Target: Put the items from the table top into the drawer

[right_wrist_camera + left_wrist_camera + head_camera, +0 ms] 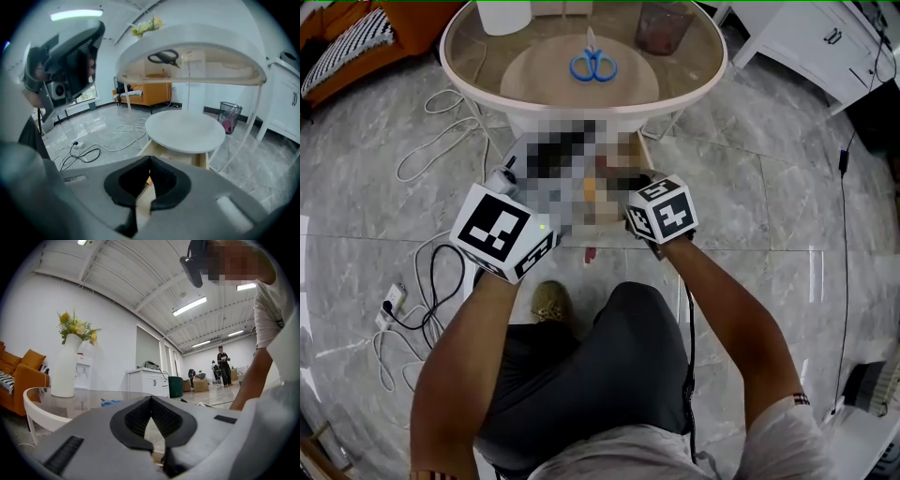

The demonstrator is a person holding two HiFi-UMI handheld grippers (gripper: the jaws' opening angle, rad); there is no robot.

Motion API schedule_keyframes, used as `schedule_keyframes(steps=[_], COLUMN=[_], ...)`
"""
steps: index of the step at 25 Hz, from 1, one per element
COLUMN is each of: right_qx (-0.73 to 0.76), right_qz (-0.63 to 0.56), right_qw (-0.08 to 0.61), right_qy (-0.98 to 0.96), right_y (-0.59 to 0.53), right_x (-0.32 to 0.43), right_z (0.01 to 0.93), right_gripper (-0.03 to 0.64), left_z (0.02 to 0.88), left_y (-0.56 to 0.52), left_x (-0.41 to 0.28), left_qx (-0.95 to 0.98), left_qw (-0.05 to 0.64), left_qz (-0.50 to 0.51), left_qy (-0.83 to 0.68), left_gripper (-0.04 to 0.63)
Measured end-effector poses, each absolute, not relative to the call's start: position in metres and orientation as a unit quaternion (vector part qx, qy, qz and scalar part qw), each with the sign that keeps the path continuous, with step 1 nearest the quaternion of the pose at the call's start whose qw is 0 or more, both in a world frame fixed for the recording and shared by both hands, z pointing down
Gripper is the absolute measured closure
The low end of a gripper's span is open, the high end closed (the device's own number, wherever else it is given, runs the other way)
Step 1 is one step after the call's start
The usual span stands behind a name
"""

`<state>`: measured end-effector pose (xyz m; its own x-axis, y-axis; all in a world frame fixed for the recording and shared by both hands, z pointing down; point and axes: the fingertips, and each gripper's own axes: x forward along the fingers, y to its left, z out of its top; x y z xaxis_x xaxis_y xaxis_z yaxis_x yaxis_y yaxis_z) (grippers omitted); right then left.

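— Your left side?
— My left gripper (pixel 150 401) has its jaws pressed together on nothing, before the counter's (pixel 581 107) near edge.
— The scissors (pixel 593 66)?
— Mid-counter, between the vase (pixel 503 14) at the far-left edge and the cup (pixel 663 26) at the far-right.
— Right?
— My right gripper (pixel 150 164) has its jaws closed tight, empty, by the open drawer (pixel 172 157).

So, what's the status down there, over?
Both shut, empty: left gripper, right gripper, by open drawer. Target blue scissors on glass tabletop, not yet stowed. Nothing blocking them.
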<state>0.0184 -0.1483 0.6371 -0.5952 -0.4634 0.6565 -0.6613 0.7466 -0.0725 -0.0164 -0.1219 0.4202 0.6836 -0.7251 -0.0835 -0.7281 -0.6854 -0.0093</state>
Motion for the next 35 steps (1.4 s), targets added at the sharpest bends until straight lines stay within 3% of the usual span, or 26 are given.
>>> schedule_keyframes(steps=[19,27,35], right_qx=[0.297,0.329,0.358], right_qz=[0.1,0.138,0.157], right_qw=[0.249,0.244,0.282], right_qy=[-0.916,-0.902,-0.876], right_y=[-0.142,-0.175,-0.216], right_x=[-0.004,-0.02,-0.033], right_z=[0.444,0.418,0.415], right_gripper=[0.615,0.615,0.615], left_z=[0.395,0.392,0.387], left_y=[-0.142,-0.146,-0.172], left_x=[-0.035,-0.033,-0.05], left_qx=[-0.896,-0.902,-0.892], left_qw=[0.017,0.007,-0.025], left_qz=[0.033,0.002,0.005], left_qy=[0.442,0.431,0.451], left_gripper=[0.597,0.597,0.597])
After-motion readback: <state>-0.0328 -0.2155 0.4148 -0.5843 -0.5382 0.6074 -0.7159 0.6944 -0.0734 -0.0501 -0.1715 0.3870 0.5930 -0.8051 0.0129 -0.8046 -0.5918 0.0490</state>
